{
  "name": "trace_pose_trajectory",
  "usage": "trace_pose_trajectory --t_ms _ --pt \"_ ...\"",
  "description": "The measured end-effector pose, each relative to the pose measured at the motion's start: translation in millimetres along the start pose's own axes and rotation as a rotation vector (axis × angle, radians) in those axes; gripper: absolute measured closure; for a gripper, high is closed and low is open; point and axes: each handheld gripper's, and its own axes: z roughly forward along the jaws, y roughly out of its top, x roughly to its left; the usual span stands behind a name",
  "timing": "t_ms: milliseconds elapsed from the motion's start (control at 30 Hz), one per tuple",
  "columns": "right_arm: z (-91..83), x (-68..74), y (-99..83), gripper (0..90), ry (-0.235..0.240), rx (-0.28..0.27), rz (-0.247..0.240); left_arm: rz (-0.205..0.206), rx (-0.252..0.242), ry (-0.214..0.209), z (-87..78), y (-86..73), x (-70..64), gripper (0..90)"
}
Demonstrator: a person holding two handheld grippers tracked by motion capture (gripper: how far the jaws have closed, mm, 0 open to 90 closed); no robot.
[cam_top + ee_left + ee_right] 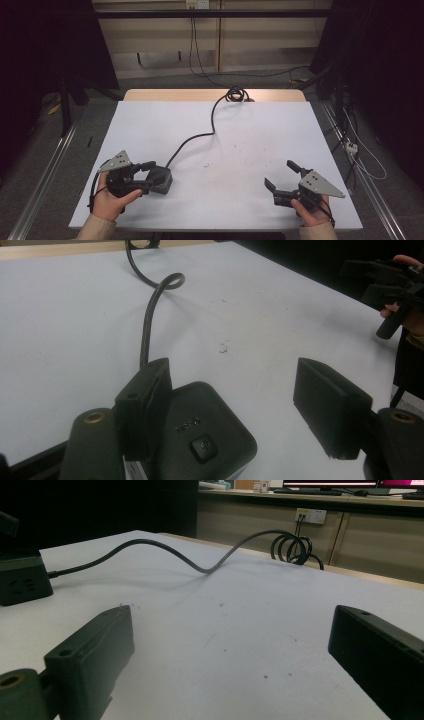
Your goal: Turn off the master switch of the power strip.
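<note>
Item: black power strip (159, 180), a compact cube-like block with rounded corners and a push button on its top face; sockets on one side show in the right gripper view. Location: near-left part of the white table (250, 130), between the tips of the left gripper (148, 176). Likely rigid, hard plastic, moderately weighty for its size, with smooth faces that may slip; best taken across two flat opposite sides, clear of the button.

Attached: thick black cord (200, 136), stiff-looking, running in curves to a coil at the table's far edge; judged to drag and resist on lifting.

Left gripper: jaws spread wide, one jaw against the block, not clamped.

Right gripper (281, 177): jaws wide apart, nothing held, well apart at near-right.
</note>
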Motion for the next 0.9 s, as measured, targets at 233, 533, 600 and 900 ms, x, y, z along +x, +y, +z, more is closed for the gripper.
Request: trace_pose_trajectory --t_ms 233,533,600,900 --pt "0.0 0.0 -0.2 4.2 0.001 0.001 0.000 0.009 -0.008 0.021 0.5 -0.3 0.3 21.6" --pt "0.2 0.2 0.2 4.4 0.002 -0.001 -0.003 0.021 -0.017 0.034 -0.1 -3.1 1.5 11.8" --pt "0.6 0.4 0.4 4.3 0.004 -0.001 0.000 0.021 -0.022 0.033 -0.7 -3.7 1.7 11.5" --pt "2.0 0.8 0.7 4.3 0.010 0.000 -0.006 0.028 -0.032 0.045 -4.9 -5.7 4.3 8.6"
